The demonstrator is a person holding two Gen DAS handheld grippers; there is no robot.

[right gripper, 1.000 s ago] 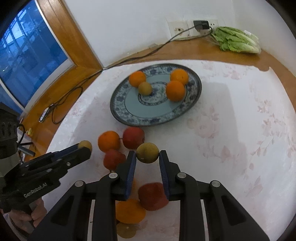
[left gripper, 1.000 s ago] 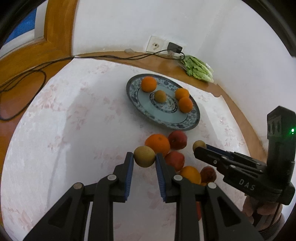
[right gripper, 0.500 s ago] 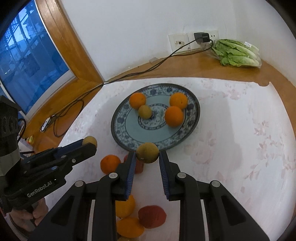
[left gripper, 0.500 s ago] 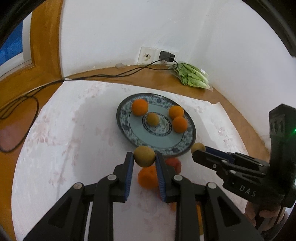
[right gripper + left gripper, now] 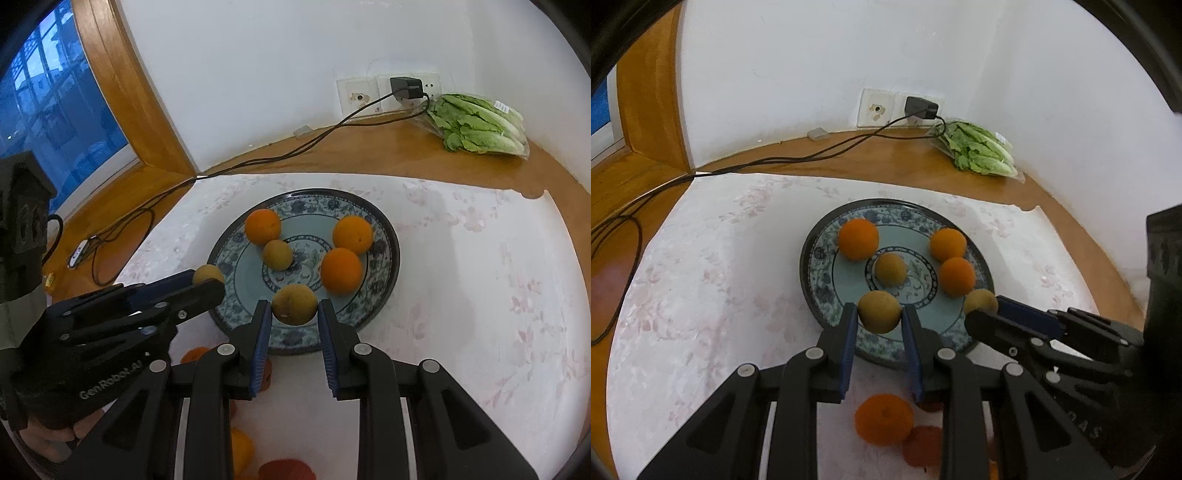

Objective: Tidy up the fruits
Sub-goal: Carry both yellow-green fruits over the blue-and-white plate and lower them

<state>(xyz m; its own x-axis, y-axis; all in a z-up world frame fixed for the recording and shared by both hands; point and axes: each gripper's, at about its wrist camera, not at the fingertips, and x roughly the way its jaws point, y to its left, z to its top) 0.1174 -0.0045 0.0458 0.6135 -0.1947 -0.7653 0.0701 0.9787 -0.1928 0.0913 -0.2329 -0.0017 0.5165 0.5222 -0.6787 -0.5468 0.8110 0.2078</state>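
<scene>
1. The left gripper [image 5: 880, 321] is clamped on a small yellow-brown fruit [image 5: 880, 312], low in the centre of the left wrist view.
2. The right gripper [image 5: 294, 314] is closed on a second yellow-brown fruit [image 5: 294, 304], in the same spot in the right wrist view.
3. A second ago both fruits hung over the loose pile on the floral tablecloth [image 5: 701, 295]; now each hangs over the near rim of the blue-patterned plate [image 5: 812, 266].
4. The plate holds three oranges [image 5: 858, 239] and one yellow-brown fruit [image 5: 890, 269] at its centre.
5. An orange [image 5: 884, 420] and reddish fruits remain on the cloth at the bottom of the left view.
6. My reading: both carries are nearly over, with release onto bare plate next.
</scene>
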